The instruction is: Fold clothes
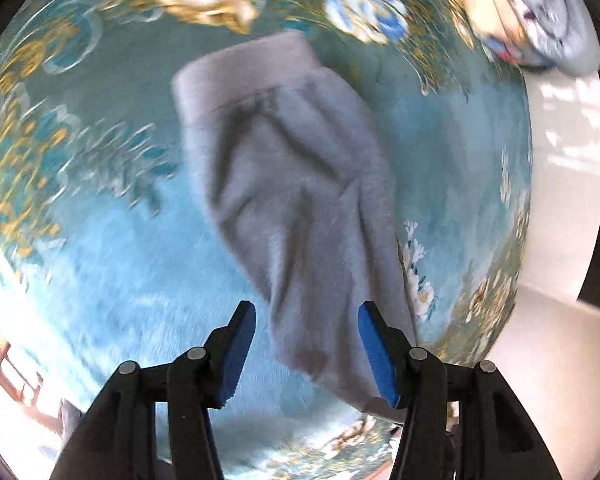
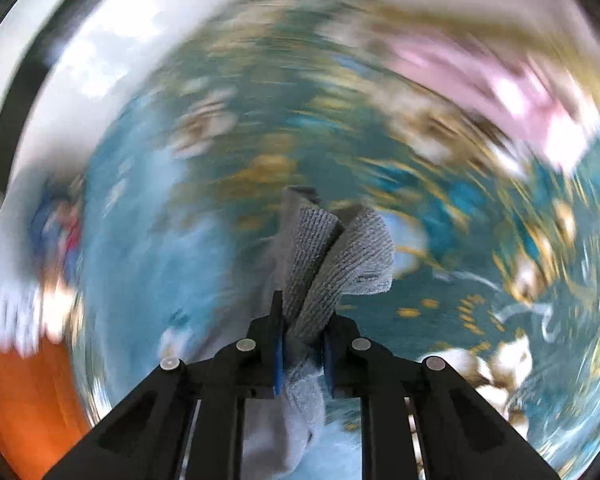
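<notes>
Right wrist view shows the right gripper clamped on the grey garment's ribbed edge at 12 o'clock, the left gripper spread wide and empty, likely needing a second grasp.

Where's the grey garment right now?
The grey garment hangs over the teal floral carpet in the left wrist view, ahead of the open left gripper; in the right wrist view the right gripper clamps its ribbed edge.

Teal floral carpet, white floor
</notes>
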`<action>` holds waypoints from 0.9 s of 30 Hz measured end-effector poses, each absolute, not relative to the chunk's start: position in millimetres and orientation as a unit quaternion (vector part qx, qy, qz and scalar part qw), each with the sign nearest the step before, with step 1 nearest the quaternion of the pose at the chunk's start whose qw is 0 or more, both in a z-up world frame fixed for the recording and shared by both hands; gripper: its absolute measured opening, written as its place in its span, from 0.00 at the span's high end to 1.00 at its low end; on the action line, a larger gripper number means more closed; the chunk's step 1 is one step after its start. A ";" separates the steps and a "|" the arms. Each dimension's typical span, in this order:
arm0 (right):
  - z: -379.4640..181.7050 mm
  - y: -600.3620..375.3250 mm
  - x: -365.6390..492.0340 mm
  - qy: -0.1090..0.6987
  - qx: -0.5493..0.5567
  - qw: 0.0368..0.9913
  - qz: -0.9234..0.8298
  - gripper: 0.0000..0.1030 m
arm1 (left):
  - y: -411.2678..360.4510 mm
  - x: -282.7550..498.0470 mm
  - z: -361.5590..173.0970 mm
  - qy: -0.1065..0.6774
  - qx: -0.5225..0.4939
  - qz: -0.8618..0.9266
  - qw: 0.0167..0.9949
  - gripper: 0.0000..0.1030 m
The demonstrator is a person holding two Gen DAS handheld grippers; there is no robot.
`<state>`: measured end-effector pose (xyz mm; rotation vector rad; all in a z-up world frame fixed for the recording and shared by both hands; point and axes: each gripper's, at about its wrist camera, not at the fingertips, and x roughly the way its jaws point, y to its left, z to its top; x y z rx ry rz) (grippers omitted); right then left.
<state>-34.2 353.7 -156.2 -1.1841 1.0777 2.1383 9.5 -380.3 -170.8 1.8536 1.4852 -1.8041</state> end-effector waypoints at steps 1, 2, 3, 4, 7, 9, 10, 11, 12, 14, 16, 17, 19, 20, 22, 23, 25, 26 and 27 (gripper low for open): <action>-142.8 335.0 -46.4 0.360 -0.438 0.209 0.797 0.85 | -382.0 13.1 -168.4 0.503 0.613 -0.604 0.082 0.44; -129.4 316.3 -58.6 0.326 -0.444 0.184 0.814 0.85 | -383.9 17.2 -163.5 0.511 0.606 -0.604 0.084 0.44; -121.5 296.1 -69.3 0.300 -0.451 0.160 0.825 0.85 | -384.8 20.7 -159.2 0.517 0.600 -0.605 0.083 0.44; -117.7 267.9 -82.4 0.272 -0.462 0.129 0.834 0.85 | -385.3 24.1 -155.3 0.522 0.595 -0.606 0.080 0.44; -129.6 187.9 -115.3 0.214 -0.495 0.059 0.840 0.85 | -384.8 33.5 -148.8 0.529 0.587 -0.609 0.070 0.42; -146.9 144.7 -131.6 0.190 -0.516 0.027 0.835 0.85 | -380.3 40.9 -152.1 0.527 0.594 -0.604 0.067 0.41; -159.2 120.5 -138.2 0.160 -0.530 0.017 0.833 0.86 | -377.6 44.5 -154.3 0.528 0.596 -0.601 0.068 0.41; -172.4 95.2 -144.5 0.124 -0.543 0.009 0.830 0.86 | -374.7 47.8 -156.7 0.530 0.596 -0.599 0.070 0.41; -182.3 80.4 -144.9 0.104 -0.553 0.007 0.827 0.85 | -374.5 53.1 -157.4 0.533 0.597 -0.595 0.070 0.41; -199.5 59.2 -141.1 0.077 -0.568 0.008 0.819 0.85 | -377.3 64.2 -159.5 0.539 0.598 -0.589 0.074 0.41; -216.8 38.0 -137.3 0.049 -0.583 0.009 0.811 0.81 | -381.8 73.2 -162.5 0.540 0.601 -0.585 0.075 0.41; -225.4 27.4 -135.3 0.035 -0.590 0.010 0.806 0.79 | -385.2 77.6 -164.4 0.539 0.602 -0.584 0.078 0.41; -226.3 18.7 -129.4 0.032 -0.589 -0.006 0.807 0.72 | -393.0 84.4 -172.0 0.544 0.603 -0.576 0.089 0.41; -222.6 21.4 -128.0 0.042 -0.587 -0.010 0.809 0.70 | -396.9 87.6 -176.1 0.548 0.604 -0.571 0.096 0.41; -213.1 31.8 -126.4 0.069 -0.581 -0.011 0.811 0.64 | -403.8 90.5 -183.6 0.561 0.600 -0.562 0.102 0.41; -208.3 36.9 -125.7 0.082 -0.578 -0.012 0.812 0.62 | -407.3 91.6 -187.2 0.568 0.597 -0.557 0.104 0.41; -198.8 47.3 -124.1 0.110 -0.571 -0.013 0.813 0.61 | -412.8 85.6 -192.3 0.567 0.600 -0.555 0.104 0.41; -194.0 52.5 -123.3 0.123 -0.568 -0.013 0.814 0.61 | -415.6 81.4 -193.5 0.564 0.602 -0.556 0.103 0.41; -189.3 57.6 -122.6 0.137 -0.564 -0.014 0.814 0.61 | -418.8 76.3 -195.2 0.561 0.603 -0.558 0.101 0.41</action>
